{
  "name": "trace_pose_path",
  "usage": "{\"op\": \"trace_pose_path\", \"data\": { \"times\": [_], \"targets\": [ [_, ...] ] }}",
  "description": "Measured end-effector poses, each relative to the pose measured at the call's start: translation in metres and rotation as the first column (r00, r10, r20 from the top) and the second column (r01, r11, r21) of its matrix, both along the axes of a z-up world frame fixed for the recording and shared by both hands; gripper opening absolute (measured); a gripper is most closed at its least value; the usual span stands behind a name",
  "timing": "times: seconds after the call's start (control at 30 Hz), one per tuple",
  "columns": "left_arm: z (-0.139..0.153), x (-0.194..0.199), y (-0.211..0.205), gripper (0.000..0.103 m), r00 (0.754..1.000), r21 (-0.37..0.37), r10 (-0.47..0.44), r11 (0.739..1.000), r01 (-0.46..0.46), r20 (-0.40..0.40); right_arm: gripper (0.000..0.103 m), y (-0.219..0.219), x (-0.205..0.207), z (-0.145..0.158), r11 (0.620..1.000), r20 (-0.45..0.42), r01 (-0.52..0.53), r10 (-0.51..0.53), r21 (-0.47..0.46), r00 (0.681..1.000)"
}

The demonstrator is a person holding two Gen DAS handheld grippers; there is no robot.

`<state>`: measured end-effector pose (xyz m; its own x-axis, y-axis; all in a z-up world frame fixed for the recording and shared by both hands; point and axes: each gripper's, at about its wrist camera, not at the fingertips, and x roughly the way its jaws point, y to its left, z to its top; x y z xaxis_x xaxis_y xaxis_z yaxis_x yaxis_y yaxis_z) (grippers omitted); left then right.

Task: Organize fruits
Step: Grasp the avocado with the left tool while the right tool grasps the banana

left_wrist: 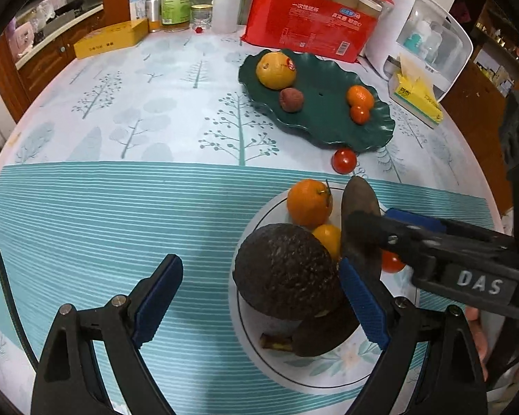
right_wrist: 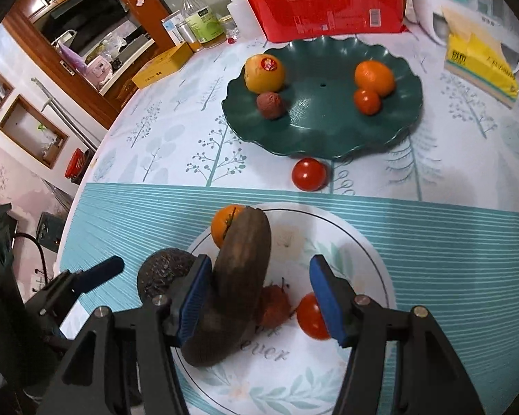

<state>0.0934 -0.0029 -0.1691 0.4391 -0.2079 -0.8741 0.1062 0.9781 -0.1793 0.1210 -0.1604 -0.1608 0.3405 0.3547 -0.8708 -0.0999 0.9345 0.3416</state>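
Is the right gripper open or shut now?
Open. The right gripper has a wide gap between its blue pads; the brown banana touches only one.

Both wrist cams look fwd, close over white plate (left_wrist: 315,377) (right_wrist: 363,249), sharing green dish (left_wrist: 328,131) (right_wrist: 328,131) beyond.

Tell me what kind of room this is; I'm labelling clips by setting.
Most likely a home dining area: a table with a tree-print tablecloth, a tissue pack, bottles along its far edge, and wooden cabinets behind.
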Motion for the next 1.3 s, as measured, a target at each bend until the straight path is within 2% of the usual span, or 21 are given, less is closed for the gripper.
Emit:
{"op": "trace_pose_path", "data": {
  "times": [0.1, 0.17, 0.2, 0.37, 0.47, 0.5, 0.53, 0.67, 0.87, 1.07, 1.1, 1.13, 1.17, 1.2, 1.3],
  "targets": [
    [-0.002, 0.003, -0.002, 0.091, 1.000, -0.015, -0.012, 1.000, 0.012, -0.002, 0.057, 0.004, 0.004, -0.007, 1.000, -0.025, -0.005, 0.005, 0.002, 1.000],
    [-0.005, 0.006, -0.003, 0.091, 1.000, -0.030, -0.019, 0.999, 0.019, -0.009, 0.046, 0.008, 0.005, -0.010, 0.999, -0.028, -0.025, 0.025, 0.022, 0.999],
    [-0.007, 0.008, -0.004, 0.091, 1.000, -0.032, -0.024, 0.999, 0.023, -0.021, 0.038, 0.009, 0.004, -0.010, 0.999, -0.026, -0.031, 0.031, 0.036, 0.999],
    [-0.013, 0.011, -0.007, 0.091, 0.999, -0.091, -0.048, 0.995, 0.047, -0.015, 0.036, 0.010, -0.002, -0.003, 1.000, 0.009, -0.017, 0.017, 0.005, 1.000],
    [-0.014, 0.010, -0.007, 0.081, 0.997, -0.158, -0.076, 0.985, 0.072, -0.020, 0.035, 0.001, -0.005, 0.000, 1.000, 0.010, 0.000, -0.001, 0.021, 1.000],
    [-0.014, 0.010, -0.009, 0.068, 0.997, -0.145, -0.072, 0.987, 0.069, -0.014, 0.035, -0.001, -0.006, 0.000, 1.000, 0.012, 0.004, -0.004, 0.021, 1.000],
    [-0.014, 0.010, -0.011, 0.061, 0.997, -0.109, -0.074, 0.991, 0.073, -0.007, 0.034, -0.003, -0.007, 0.002, 1.000, 0.013, 0.005, -0.006, 0.028, 1.000],
    [-0.012, 0.009, -0.014, 0.060, 0.995, -0.094, -0.098, 0.991, 0.098, 0.006, 0.033, -0.006, -0.014, 0.009, 0.999, 0.031, -0.004, 0.002, 0.044, 1.000],
    [0.000, -0.006, -0.010, 0.059, 0.996, -0.064, -0.082, 0.994, 0.084, 0.031, 0.032, -0.006, -0.026, 0.022, 0.999, 0.056, -0.024, 0.022, 0.046, 0.998],
    [0.044, -0.019, -0.007, 0.054, 0.991, -0.019, -0.091, 0.995, 0.094, 0.099, 0.030, -0.006, -0.036, 0.047, 0.999, 0.092, -0.041, 0.039, 0.022, 0.995],
    [0.053, -0.020, -0.007, 0.047, 0.989, -0.012, -0.095, 0.995, 0.097, 0.113, 0.030, -0.007, -0.037, 0.051, 0.999, 0.097, -0.043, 0.041, 0.021, 0.994],
    [0.060, -0.021, -0.007, 0.014, 0.987, -0.011, -0.099, 0.995, 0.101, 0.130, 0.030, -0.007, -0.038, 0.057, 0.999, 0.105, -0.047, 0.045, 0.021, 0.994],
    [0.071, -0.022, -0.007, 0.000, 0.983, -0.016, -0.107, 0.994, 0.110, 0.151, 0.030, -0.008, -0.040, 0.064, 0.998, 0.115, -0.052, 0.049, 0.021, 0.992],
    [0.084, -0.023, -0.006, 0.003, 0.979, -0.026, -0.110, 0.993, 0.116, 0.169, 0.030, -0.009, -0.041, 0.070, 0.998, 0.125, -0.055, 0.052, 0.019, 0.991],
    [0.113, -0.023, -0.007, 0.002, 0.964, -0.006, -0.113, 0.993, 0.118, 0.242, 0.030, -0.012, -0.044, 0.091, 0.998, 0.168, -0.068, 0.066, 0.002, 0.983]
  ]
}}
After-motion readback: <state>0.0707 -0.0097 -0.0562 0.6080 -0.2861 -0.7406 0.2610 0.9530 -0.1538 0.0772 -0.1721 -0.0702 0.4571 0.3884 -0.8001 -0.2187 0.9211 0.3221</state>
